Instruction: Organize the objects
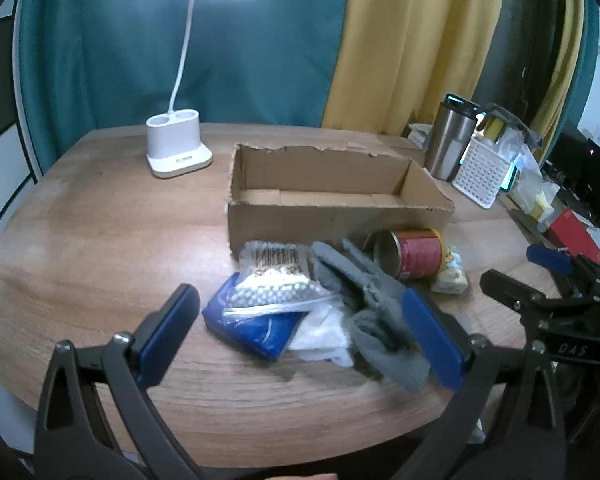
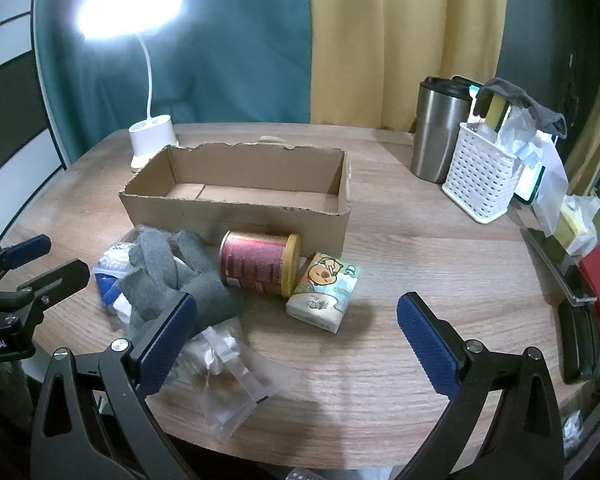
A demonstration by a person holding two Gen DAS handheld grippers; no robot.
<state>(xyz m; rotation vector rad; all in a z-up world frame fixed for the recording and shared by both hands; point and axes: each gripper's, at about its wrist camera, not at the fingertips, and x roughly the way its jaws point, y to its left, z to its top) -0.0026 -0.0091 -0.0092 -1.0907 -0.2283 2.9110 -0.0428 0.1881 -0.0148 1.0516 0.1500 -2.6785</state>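
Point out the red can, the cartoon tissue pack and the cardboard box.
red can (image 2: pixel 256 266): right wrist view, on its label side.
cartoon tissue pack (image 2: pixel 324 288): right wrist view, printed top.
cardboard box (image 2: pixel 236 220): right wrist view, front wall.

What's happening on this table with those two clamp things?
A person is tidying up with a hand-held gripper in each hand. The left hand-held gripper and right hand-held gripper are both open and hold nothing. The cardboard box is empty; the red can, grey cloth and tissue pack lie before it.
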